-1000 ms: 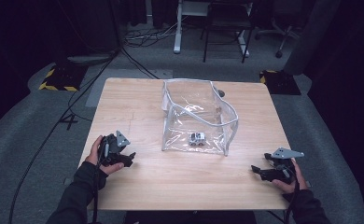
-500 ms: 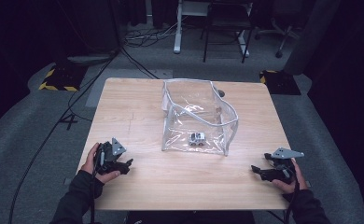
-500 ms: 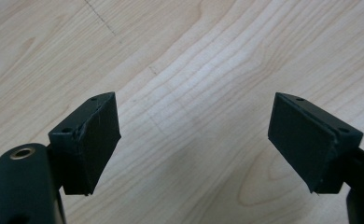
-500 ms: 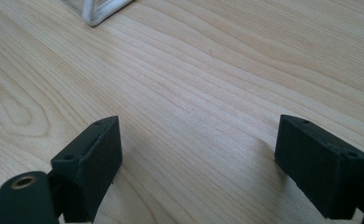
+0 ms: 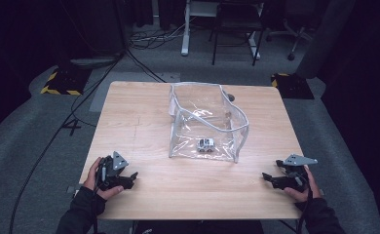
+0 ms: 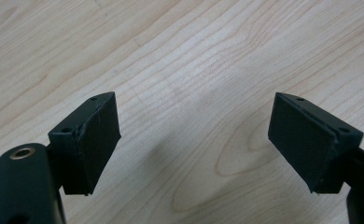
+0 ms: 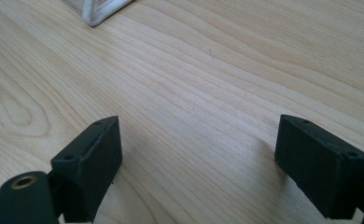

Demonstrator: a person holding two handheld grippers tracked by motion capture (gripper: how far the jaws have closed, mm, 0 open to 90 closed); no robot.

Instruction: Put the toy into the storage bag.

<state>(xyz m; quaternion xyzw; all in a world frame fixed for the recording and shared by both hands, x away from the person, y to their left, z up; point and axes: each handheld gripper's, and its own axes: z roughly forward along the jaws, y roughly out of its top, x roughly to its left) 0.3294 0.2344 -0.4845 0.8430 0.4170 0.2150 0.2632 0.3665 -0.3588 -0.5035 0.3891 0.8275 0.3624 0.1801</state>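
Clear pouch (image 5: 207, 127) at counter (image 5: 139, 112) centre, between both claws. Left claw (image 5: 130, 178) and right claw (image 5: 268, 177) gape empty. Small object (image 5: 206, 145) inside, possibly a toy car; markings unreadable.

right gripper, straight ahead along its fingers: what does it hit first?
Probably bare table. The right gripper is open and aimed low across the wood; the clear bag's white-trimmed corner sits ahead but off to its left, so likely missed. Depth is unclear.

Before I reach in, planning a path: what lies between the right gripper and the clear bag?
Bare wooden table, as the high view shows.
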